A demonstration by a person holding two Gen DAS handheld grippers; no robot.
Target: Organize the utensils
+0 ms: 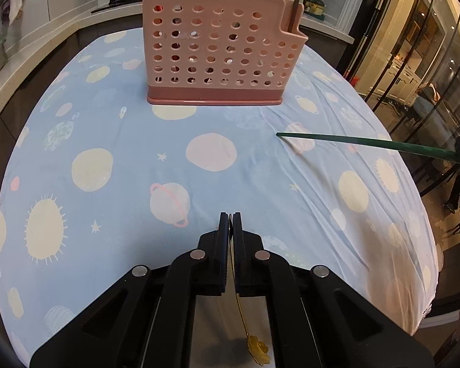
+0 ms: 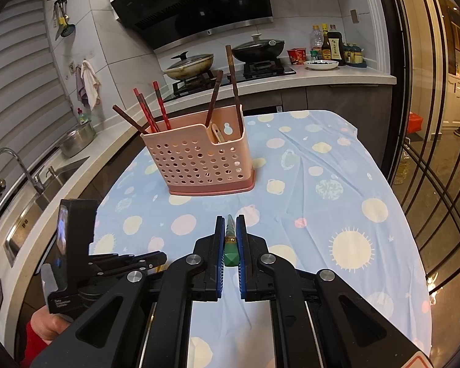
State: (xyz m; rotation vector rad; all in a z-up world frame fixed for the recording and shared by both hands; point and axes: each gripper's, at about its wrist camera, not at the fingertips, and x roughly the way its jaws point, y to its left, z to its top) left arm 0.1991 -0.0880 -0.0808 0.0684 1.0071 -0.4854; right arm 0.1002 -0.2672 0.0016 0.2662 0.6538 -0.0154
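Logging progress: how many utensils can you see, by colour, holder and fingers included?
Red chopsticks in the pink perforated plastic holder: 3
Dark brown chopsticks in it: 3
Beige spoon in it: 1
Green chopstick, right gripper: 1
Thin gold flower-ended utensil, left gripper: 1
Total: 9

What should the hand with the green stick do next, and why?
Probably carry the long green chopstick up and forward toward the pink perforated plastic utensil holder. The right gripper is shut on its end, the tip hangs over the blue planet-print tablecloth, and the holder already stands other chopsticks upright.
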